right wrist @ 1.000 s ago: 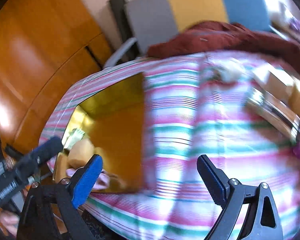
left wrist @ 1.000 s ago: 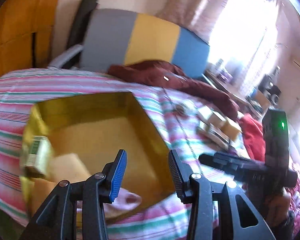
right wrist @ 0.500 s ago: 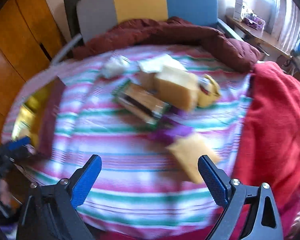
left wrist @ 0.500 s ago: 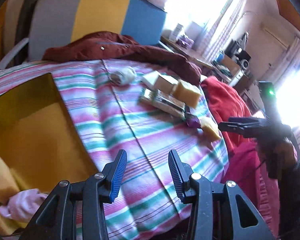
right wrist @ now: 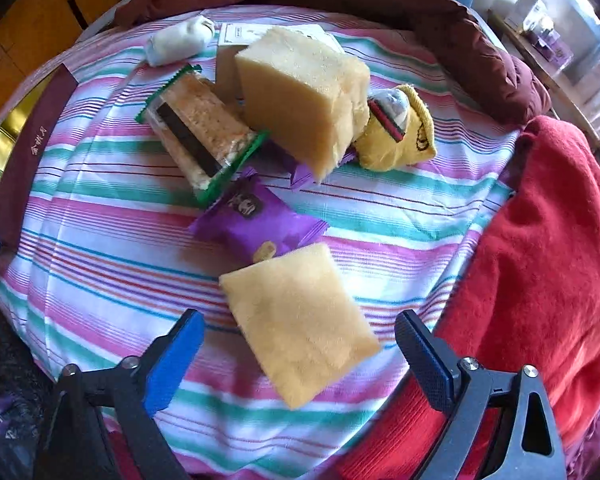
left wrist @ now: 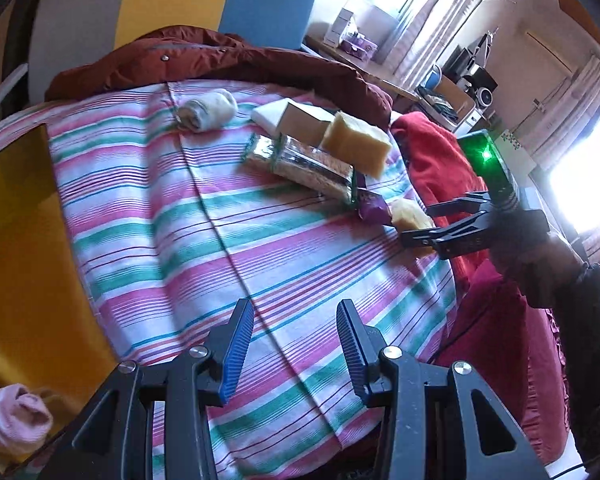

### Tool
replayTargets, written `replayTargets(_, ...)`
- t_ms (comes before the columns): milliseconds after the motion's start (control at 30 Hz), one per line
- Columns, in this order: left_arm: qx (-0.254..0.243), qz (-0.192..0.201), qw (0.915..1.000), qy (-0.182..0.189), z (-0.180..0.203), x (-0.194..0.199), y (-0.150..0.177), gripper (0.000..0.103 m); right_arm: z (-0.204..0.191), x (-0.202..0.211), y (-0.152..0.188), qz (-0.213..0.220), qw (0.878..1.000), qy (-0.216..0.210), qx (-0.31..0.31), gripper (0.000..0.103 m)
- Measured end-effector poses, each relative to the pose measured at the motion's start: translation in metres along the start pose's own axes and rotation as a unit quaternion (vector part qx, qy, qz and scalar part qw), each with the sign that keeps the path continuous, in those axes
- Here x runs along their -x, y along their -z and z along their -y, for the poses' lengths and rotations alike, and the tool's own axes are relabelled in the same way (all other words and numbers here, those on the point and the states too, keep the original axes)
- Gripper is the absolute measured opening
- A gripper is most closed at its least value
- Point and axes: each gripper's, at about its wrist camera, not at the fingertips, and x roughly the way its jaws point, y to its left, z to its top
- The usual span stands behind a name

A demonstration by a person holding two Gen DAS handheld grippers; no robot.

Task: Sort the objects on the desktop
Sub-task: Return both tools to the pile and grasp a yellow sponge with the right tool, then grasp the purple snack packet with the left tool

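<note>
Right gripper [right wrist: 296, 360] now over sponge [right wrist: 298, 326]; labels perhaps illegible.

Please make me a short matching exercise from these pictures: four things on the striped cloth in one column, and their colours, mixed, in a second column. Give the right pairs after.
Things:
1. snack packet
2. rolled sock
3. flat sponge
4. blanket

Colours:
A. red
B. pale yellow
C. purple
D. white

Pairs: 1-C, 2-D, 3-B, 4-A
</note>
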Motion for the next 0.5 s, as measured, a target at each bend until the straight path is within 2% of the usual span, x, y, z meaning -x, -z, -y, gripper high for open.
replayTargets(33,-0.004,-0.004,1.0,-0.001,0.003,-0.005,-0.002,0.043,0.0,-0.002,0.0,-0.003,1.0,0.0,0.002,0.072)
replayTargets(67,-0.007,-0.007,1.0,-0.001,0.005,-0.008,-0.003,0.043,0.0,-0.002,0.001,-0.004,1.0,0.003,0.005,0.063)
replayTargets(200,-0.016,-0.014,0.9998,0.004,0.015,-0.022,-0.01,0.043,0.006,0.006,0.01,0.018,1.0,-0.01,-0.009,0.06)
replayTargets(267,-0.013,-0.018,0.9997,0.011,0.021,-0.033,-0.015,0.043,0.02,0.016,0.016,0.045,0.997,-0.031,-0.048,0.06)
replayTargets(367,-0.022,-0.019,0.9995,0.014,0.034,-0.048,-0.022,0.043,0.043,0.029,0.024,0.082,0.989,-0.049,-0.112,0.06)
replayTargets(500,-0.035,-0.021,0.999,0.02,0.052,-0.068,-0.035,0.043,0.076,0.038,0.043,0.114,0.968,-0.092,-0.205,0.06)
